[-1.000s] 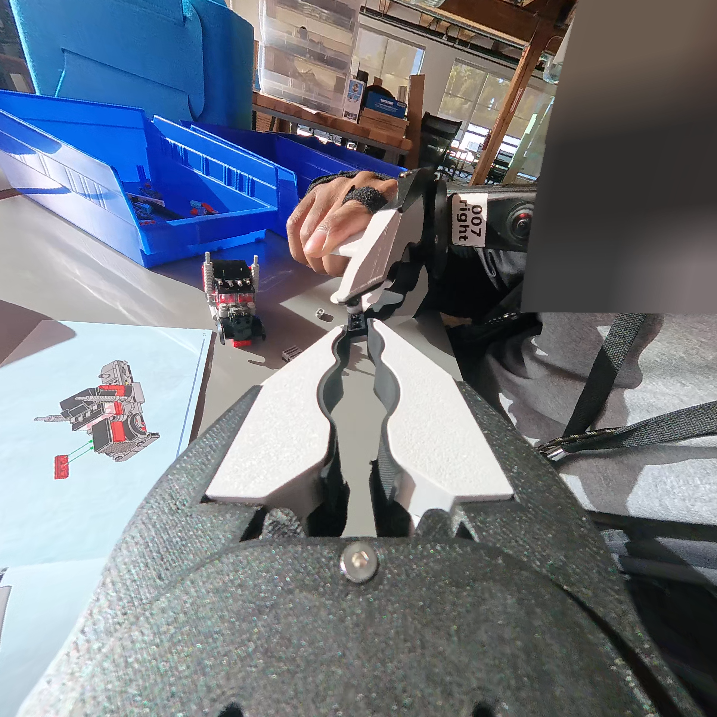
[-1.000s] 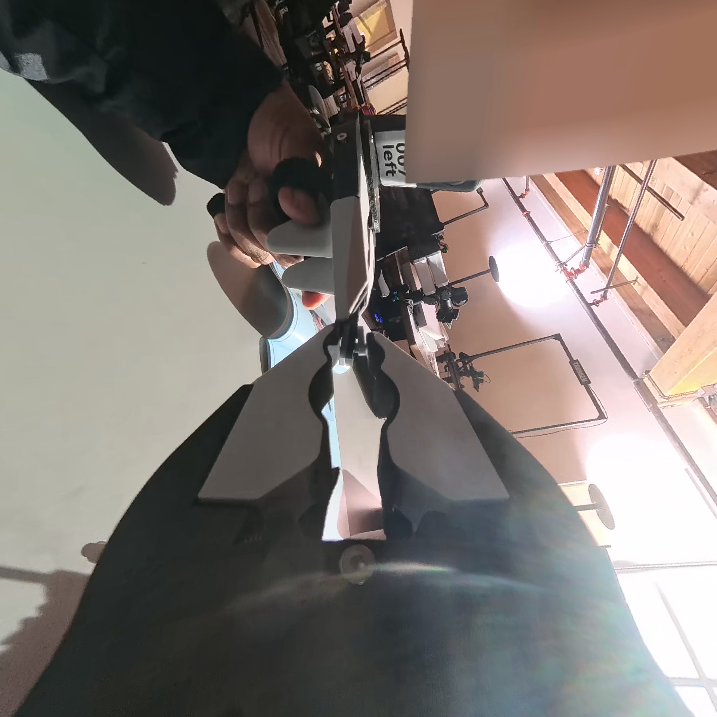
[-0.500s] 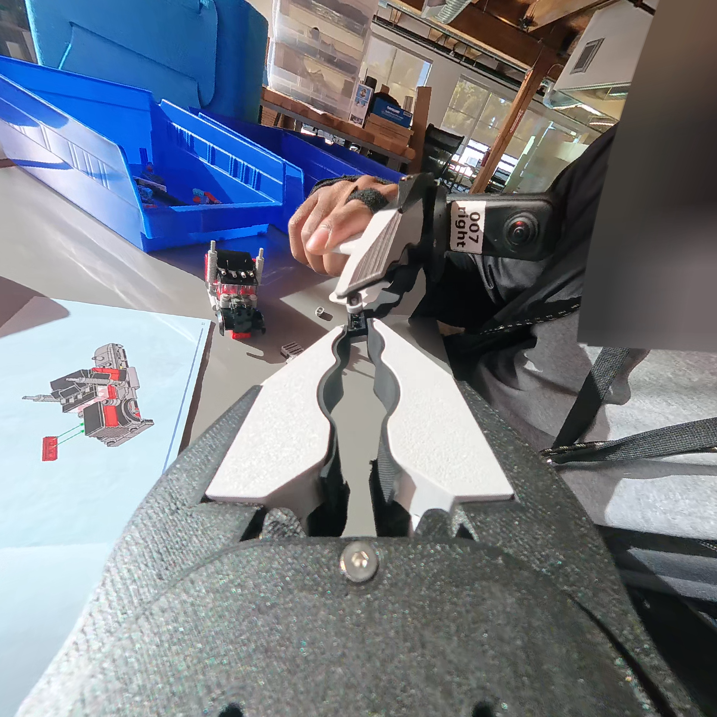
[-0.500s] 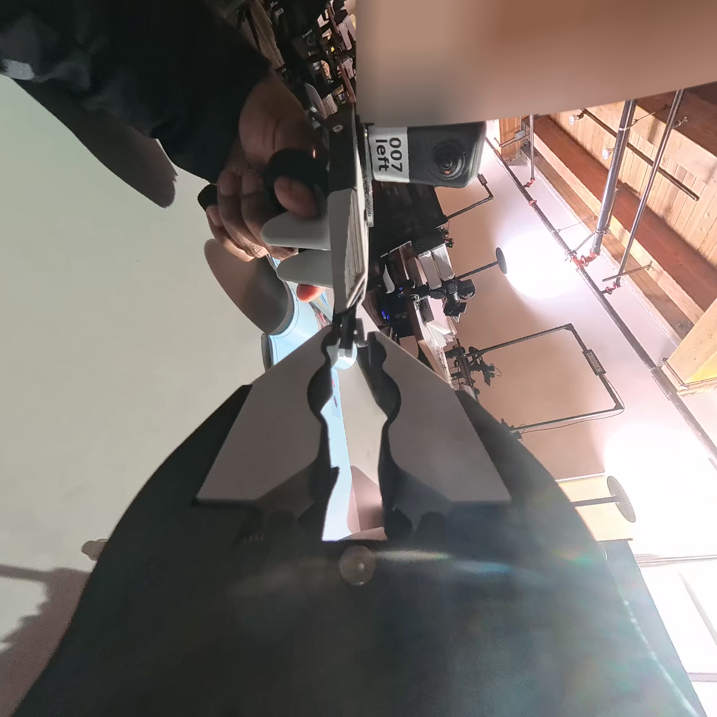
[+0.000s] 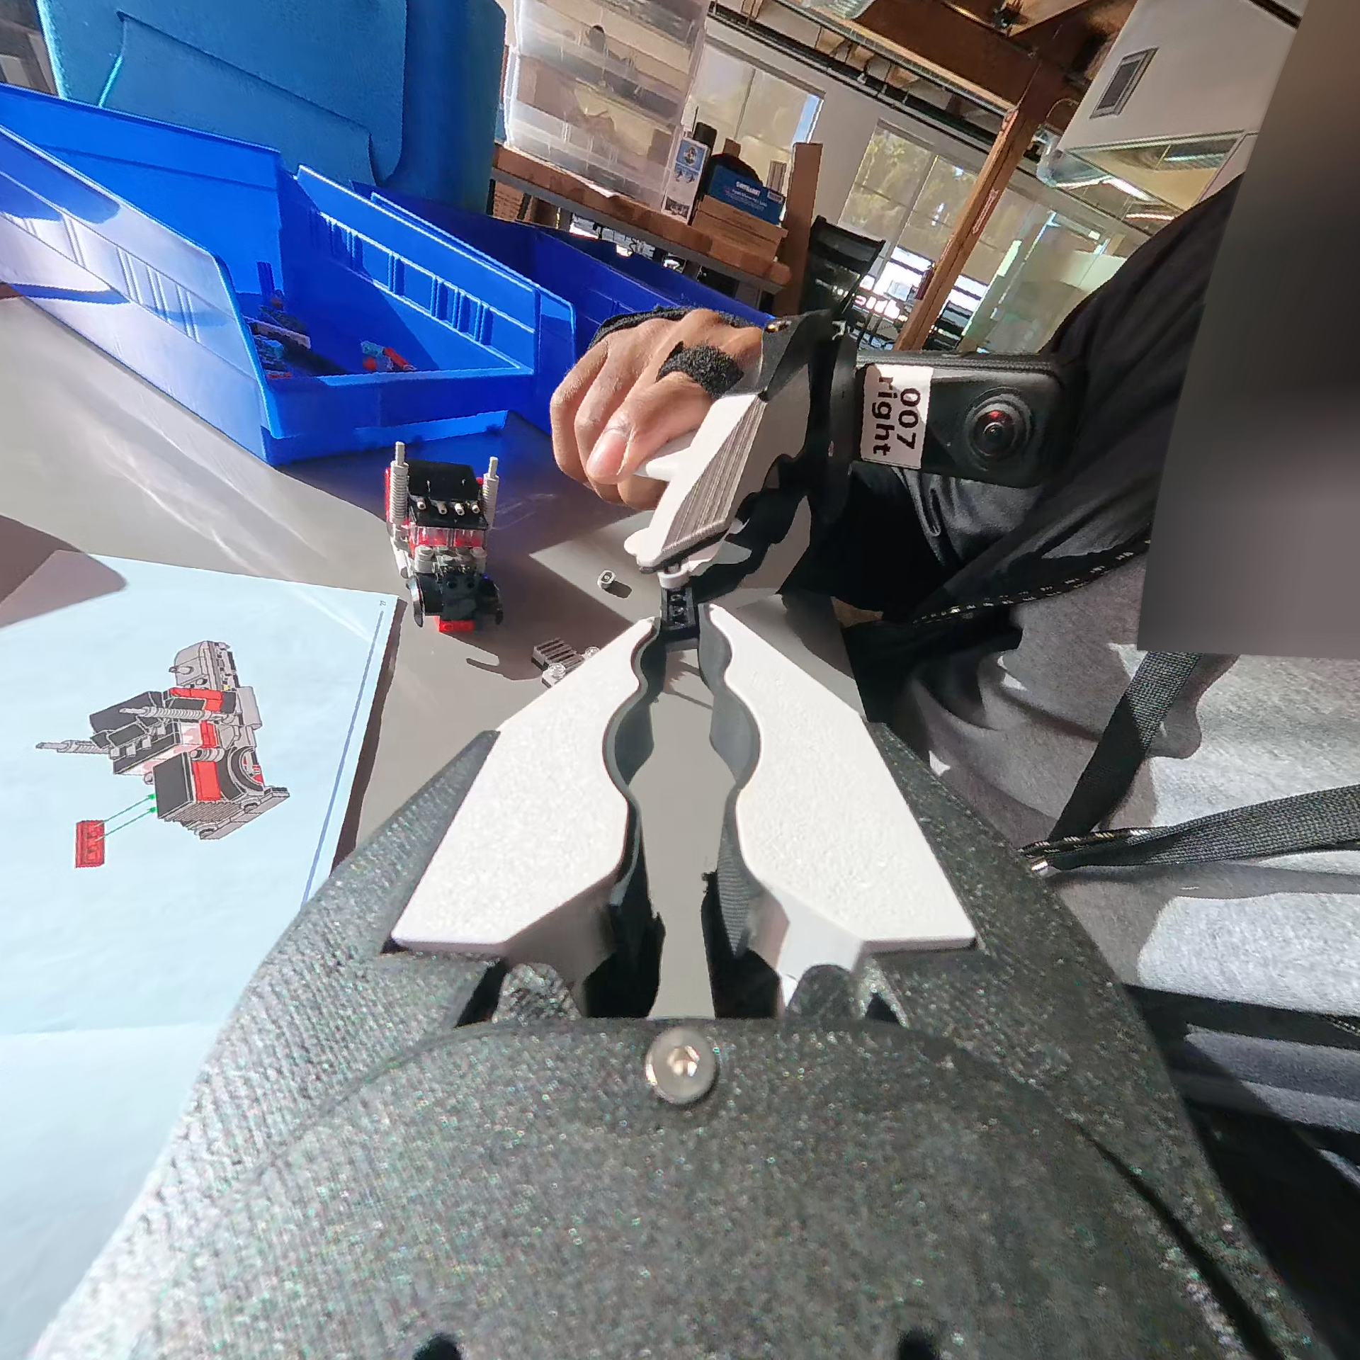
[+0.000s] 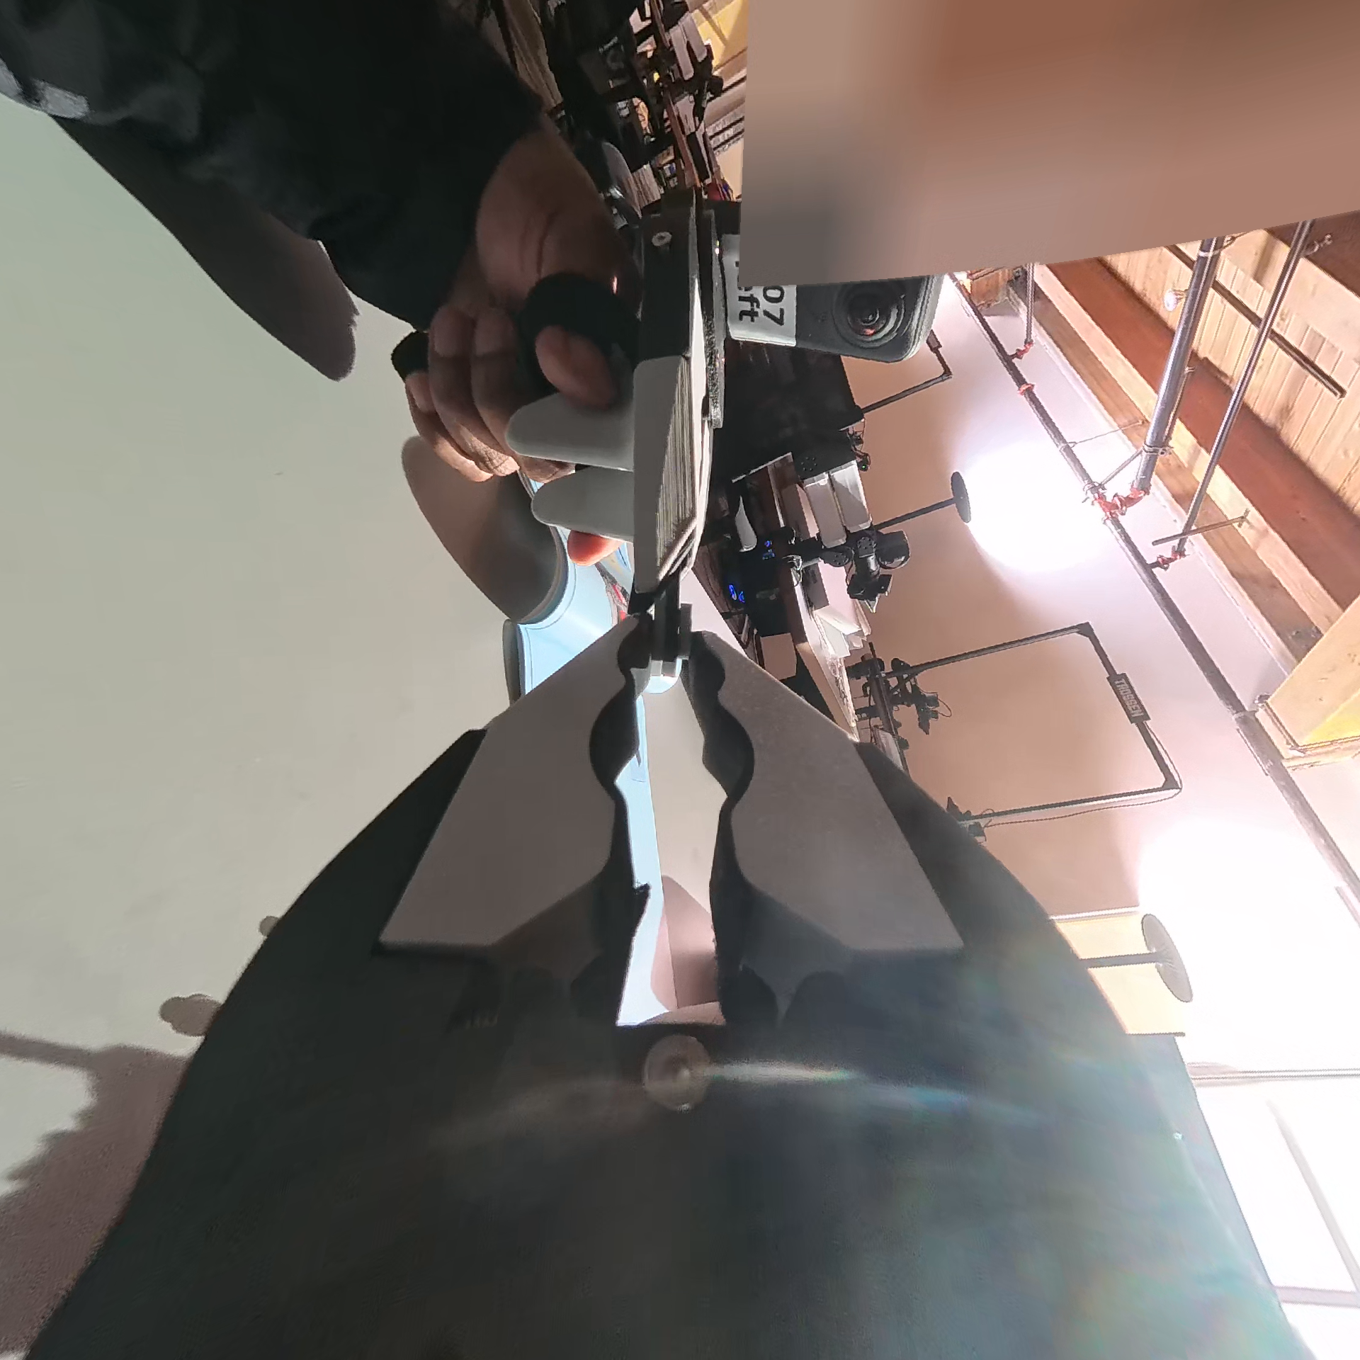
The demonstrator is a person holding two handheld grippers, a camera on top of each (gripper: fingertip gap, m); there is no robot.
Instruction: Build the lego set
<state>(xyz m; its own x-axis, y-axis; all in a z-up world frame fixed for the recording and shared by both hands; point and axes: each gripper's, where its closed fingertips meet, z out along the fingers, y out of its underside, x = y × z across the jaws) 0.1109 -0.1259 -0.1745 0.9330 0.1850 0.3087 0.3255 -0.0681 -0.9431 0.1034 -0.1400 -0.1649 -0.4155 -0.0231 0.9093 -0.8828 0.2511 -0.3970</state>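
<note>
My left gripper (image 5: 681, 625) is shut on a small black lego piece (image 5: 678, 607), held above the grey table (image 5: 221, 500). My right gripper (image 5: 673, 563) comes down from above, tip to tip with it, shut on a small pale piece (image 6: 660, 673) that touches the black piece. In the right wrist view my right gripper (image 6: 662, 644) points up at the left gripper (image 6: 655, 589), which shows edge-on. A small black, red and grey lego truck (image 5: 445, 544) stands on the table to the left of both grippers.
An open instruction booklet (image 5: 184, 736) lies at the left. Blue bins (image 5: 294, 294) with loose pieces stand behind the truck. A grey grille piece (image 5: 557, 651) and a small grey piece (image 5: 611, 581) lie on the table near the grippers. A person sits close on the right. My two grippers' fingertips are within a few centimetres of each other.
Both grippers stay shut and tip to tip. The left wrist view has tilted a little, so the truck and booklet sit slightly lower left in it. The right gripper's angle has changed slightly.
</note>
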